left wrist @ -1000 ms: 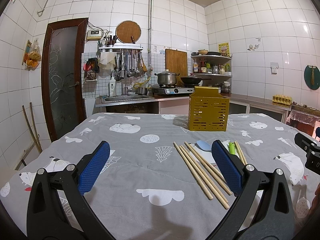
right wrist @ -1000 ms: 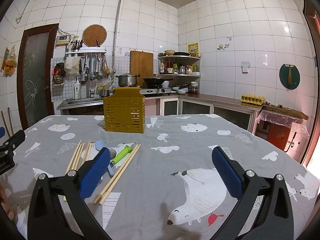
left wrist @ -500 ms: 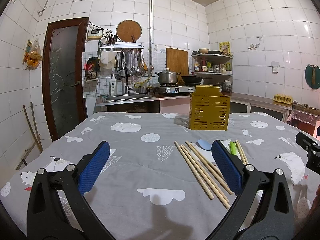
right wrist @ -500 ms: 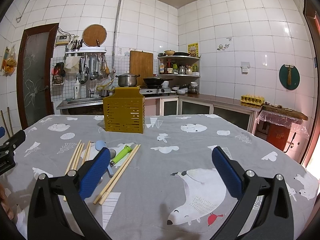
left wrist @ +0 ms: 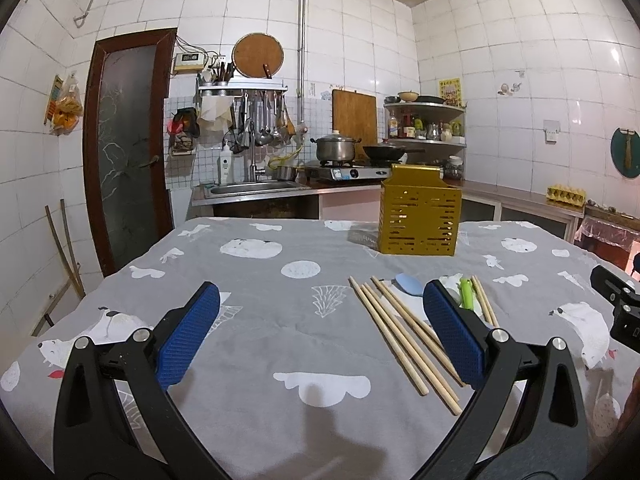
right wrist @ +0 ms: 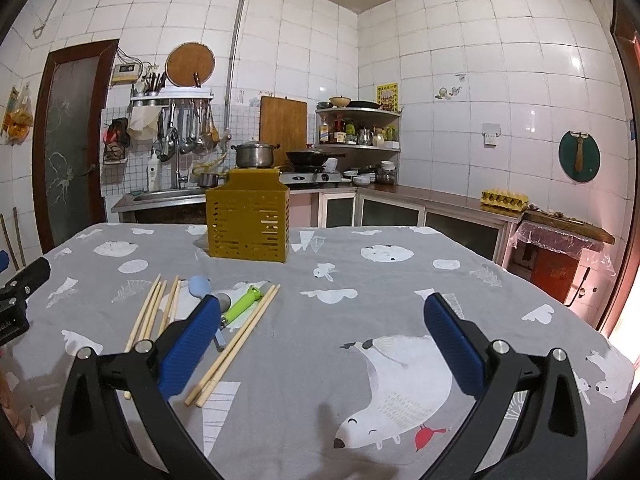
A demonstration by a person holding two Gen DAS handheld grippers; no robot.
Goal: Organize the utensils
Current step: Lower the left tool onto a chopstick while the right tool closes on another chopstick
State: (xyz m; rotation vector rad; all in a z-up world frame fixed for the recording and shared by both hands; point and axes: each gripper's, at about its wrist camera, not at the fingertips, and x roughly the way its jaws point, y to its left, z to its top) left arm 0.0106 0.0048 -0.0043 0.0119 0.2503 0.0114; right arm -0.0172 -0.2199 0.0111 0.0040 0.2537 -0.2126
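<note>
A yellow slotted utensil holder [left wrist: 418,216] stands upright at the far middle of the table; it also shows in the right wrist view [right wrist: 247,224]. Several wooden chopsticks [left wrist: 400,334] lie loose in front of it, with a pale blue spoon [left wrist: 409,283] and a green-handled utensil [left wrist: 466,292]. In the right wrist view the chopsticks [right wrist: 236,338], blue spoon [right wrist: 199,285] and green-handled utensil [right wrist: 244,303] lie at the left. My left gripper [left wrist: 322,334] is open and empty, left of the chopsticks. My right gripper [right wrist: 322,334] is open and empty, right of them.
The table wears a grey cloth with white animal prints [right wrist: 360,320]. Behind it run a kitchen counter with sink [left wrist: 256,190], a stove with a pot [left wrist: 335,148] and a corner shelf. A brown door [left wrist: 124,152] stands at the left.
The left view has shifted slightly, so the holder sits a touch more to the right. The right gripper has not moved. Both stay open.
</note>
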